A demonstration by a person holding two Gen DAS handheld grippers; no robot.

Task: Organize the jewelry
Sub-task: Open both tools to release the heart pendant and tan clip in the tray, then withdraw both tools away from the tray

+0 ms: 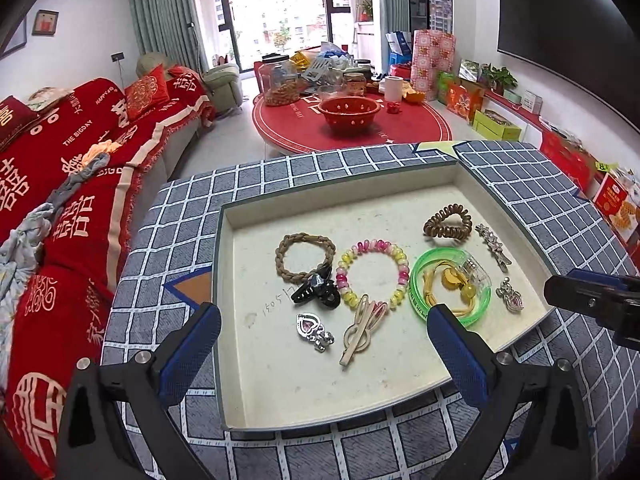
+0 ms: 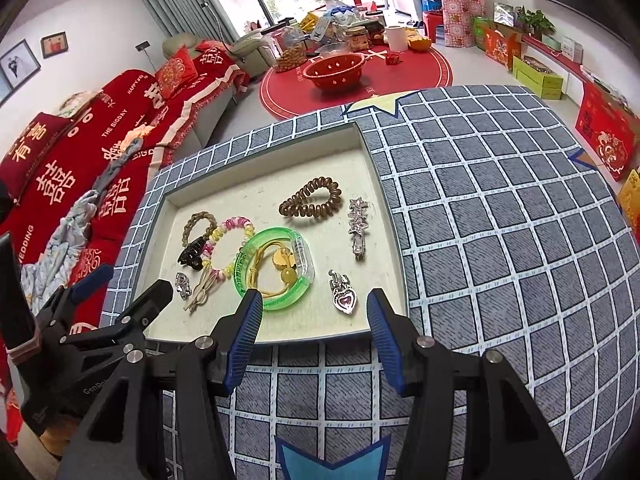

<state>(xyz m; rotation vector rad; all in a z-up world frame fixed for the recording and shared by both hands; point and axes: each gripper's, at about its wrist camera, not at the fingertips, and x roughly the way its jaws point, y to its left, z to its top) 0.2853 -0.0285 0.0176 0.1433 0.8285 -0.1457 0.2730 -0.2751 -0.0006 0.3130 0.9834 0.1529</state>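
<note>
A shallow cream tray [image 1: 280,380] [image 2: 304,328] on the checked cloth holds several pieces: a braided brown hair tie [image 1: 305,257], a black claw clip [image 1: 316,290], a pink and yellow bead bracelet [image 1: 373,276] [image 2: 232,240], a green bangle [image 1: 450,284] [image 2: 276,268] around a yellow bead cord, a brown coil tie [image 1: 448,220] [image 2: 310,198], a star hair clip [image 2: 357,222], a treble-clef clip [image 1: 360,330] and two heart pendants [image 1: 312,328] [image 2: 343,294]. My left gripper [image 1: 324,354] is open and empty over the tray's near side. My right gripper [image 2: 316,334] is open and empty at the tray's near edge, by the heart pendant.
The tray sits on a blue-grey checked cloth [image 2: 500,240]. A red-covered sofa [image 1: 60,200] stands to the left. A round red table [image 1: 352,124] with a red bowl and jars stands beyond. Boxes line the right wall.
</note>
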